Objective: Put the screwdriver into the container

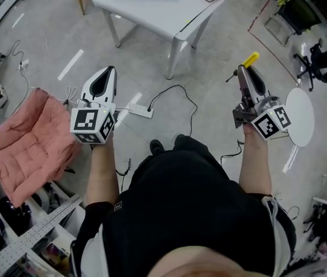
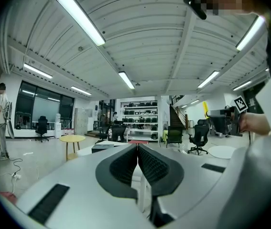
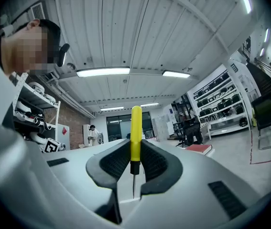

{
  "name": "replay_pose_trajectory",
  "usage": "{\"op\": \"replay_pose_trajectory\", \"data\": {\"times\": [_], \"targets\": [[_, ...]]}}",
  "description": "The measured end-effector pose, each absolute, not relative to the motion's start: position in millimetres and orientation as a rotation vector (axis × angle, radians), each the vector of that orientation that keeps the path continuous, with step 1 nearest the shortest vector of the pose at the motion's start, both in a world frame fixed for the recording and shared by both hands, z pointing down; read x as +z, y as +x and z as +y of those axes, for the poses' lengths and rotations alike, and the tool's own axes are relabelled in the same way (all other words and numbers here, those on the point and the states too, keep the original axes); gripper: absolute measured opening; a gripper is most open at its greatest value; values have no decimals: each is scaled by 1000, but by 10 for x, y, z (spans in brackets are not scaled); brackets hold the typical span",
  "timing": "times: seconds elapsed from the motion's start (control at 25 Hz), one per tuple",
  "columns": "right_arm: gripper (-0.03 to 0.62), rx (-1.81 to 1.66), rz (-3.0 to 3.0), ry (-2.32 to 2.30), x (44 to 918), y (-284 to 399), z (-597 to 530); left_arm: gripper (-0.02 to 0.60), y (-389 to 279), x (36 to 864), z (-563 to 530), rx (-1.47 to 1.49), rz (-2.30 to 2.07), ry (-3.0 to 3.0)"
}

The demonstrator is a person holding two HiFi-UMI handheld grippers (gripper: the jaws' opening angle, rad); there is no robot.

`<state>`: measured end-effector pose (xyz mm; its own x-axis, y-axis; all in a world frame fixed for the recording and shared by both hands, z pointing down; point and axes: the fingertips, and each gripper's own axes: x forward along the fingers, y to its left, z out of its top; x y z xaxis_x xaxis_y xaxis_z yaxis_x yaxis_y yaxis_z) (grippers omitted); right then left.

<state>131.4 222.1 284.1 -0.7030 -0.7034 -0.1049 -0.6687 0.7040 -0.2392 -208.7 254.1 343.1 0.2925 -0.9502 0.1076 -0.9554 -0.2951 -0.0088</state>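
- My left hand-held gripper point(image 1: 110, 71) hangs over the floor, jaws pressed together on nothing.
- I see no sure container, so the drop-in is not yet done. It may sit on the white surface point(image 1: 169, 17).
- My right hand-held gripper point(image 1: 243, 69) pinches the screwdriver point(image 1: 251, 58) by its yellow handle.
- Only the right gripper view shows the blade, pointing back at the camera.

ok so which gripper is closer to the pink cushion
Left. In the head view, the left gripper, shut and empty, hangs close beside the pink cushion. The right gripper, shut on the screwdriver, is over on the opposite side, much farther off.
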Motion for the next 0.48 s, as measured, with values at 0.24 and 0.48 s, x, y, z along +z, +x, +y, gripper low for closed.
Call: {"op": "replay_pose_trajectory", "data": {"times": [0.24, 0.48], "targets": [[78, -274, 2723, -1137, 2848, 1299, 2211, 17, -2093, 3544, 2495, 133, -1792, 2478], [78, -293, 2711, -1137, 2889, 1367, 2068, 17, -2031, 3564, 2348, 146, -1788, 2478]]}}
